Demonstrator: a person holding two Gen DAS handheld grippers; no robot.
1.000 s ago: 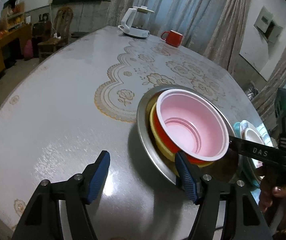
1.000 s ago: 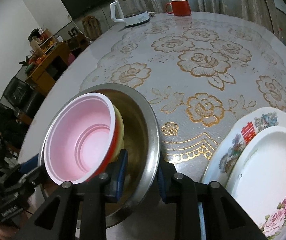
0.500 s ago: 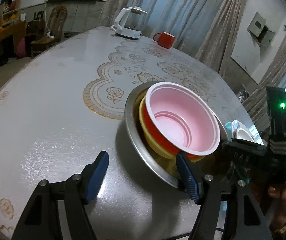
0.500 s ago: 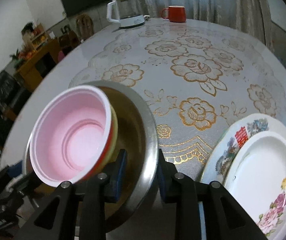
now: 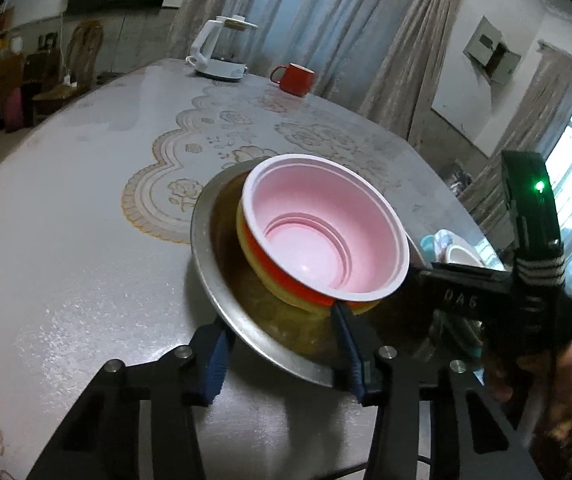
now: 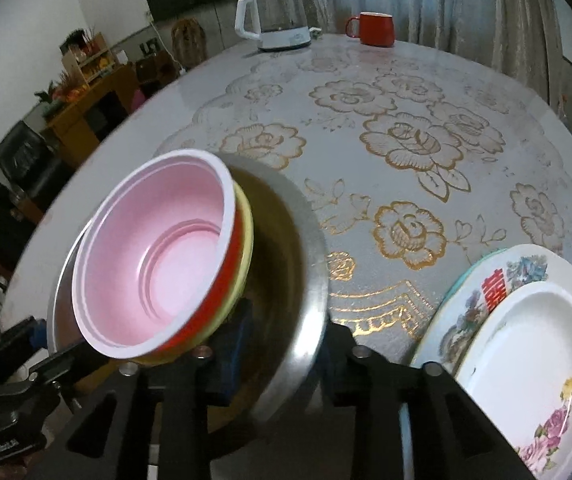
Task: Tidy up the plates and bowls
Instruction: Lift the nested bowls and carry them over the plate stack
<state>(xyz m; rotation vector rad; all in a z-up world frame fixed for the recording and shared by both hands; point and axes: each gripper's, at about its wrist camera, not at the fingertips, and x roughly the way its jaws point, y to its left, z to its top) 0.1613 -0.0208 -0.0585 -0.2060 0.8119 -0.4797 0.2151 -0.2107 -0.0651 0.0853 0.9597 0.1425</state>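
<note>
Both hands on the big metal basin (image 5: 221,304) now, and it looks tipped, near rim off the desk (image 5: 85,240). The right hand-held gripper (image 6: 281,344) pinches the basin's rim between its pads. The left hand-held gripper (image 5: 281,344) straddles the opposite rim, one pad inside, one outside, with a gap showing, so call it not yet clamped. Inside sits the pink bowl (image 5: 326,236) nested in a red one and a yellow bowl (image 5: 245,236), leaning. That's the danger: tilt further and the stack slides out or clatters against the wall. A smooth metal rim could slip from a one-sided pinch. And the plates (image 6: 526,364) lie just beside; swing wide and they get knocked.
</note>
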